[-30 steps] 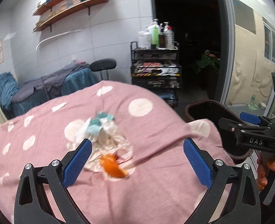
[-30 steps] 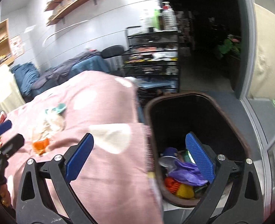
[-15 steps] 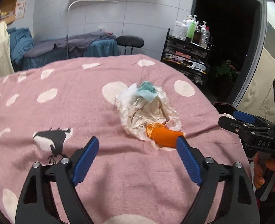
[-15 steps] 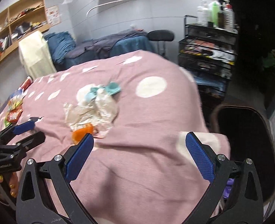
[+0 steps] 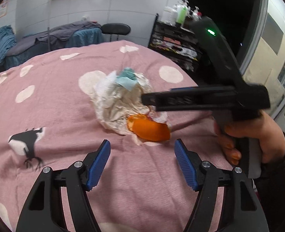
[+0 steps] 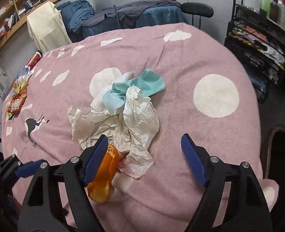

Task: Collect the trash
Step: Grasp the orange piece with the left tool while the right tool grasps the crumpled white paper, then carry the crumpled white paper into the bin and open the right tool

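A trash pile lies on the pink dotted blanket [image 5: 65,116]: crumpled white paper [image 5: 119,104] [image 6: 134,119], a teal tissue [image 5: 127,79] [image 6: 140,89] on top, and an orange scrap [image 5: 150,129] [image 6: 103,176] at its near edge. My left gripper [image 5: 142,145] is just short of the orange scrap, its jaws closing with nothing between them. My right gripper [image 6: 144,138] hangs over the paper's near part, jaws closing, pads not pressing on it. In the left wrist view the right gripper [image 5: 145,99] reaches in from the right over the paper, held by a hand [image 5: 258,133].
A dark bin [image 6: 279,154] stands past the blanket's right edge. Snack packets [image 6: 18,96] and a red can [image 6: 34,59] lie at the far left of the blanket. A black trolley rack [image 6: 258,44] with bottles stands at the back right, a chair [image 6: 197,9] behind.
My right gripper swung left from above the bin to above the trash pile. The left gripper came closer to the pile and tipped down. Both pairs of jaws narrowed.
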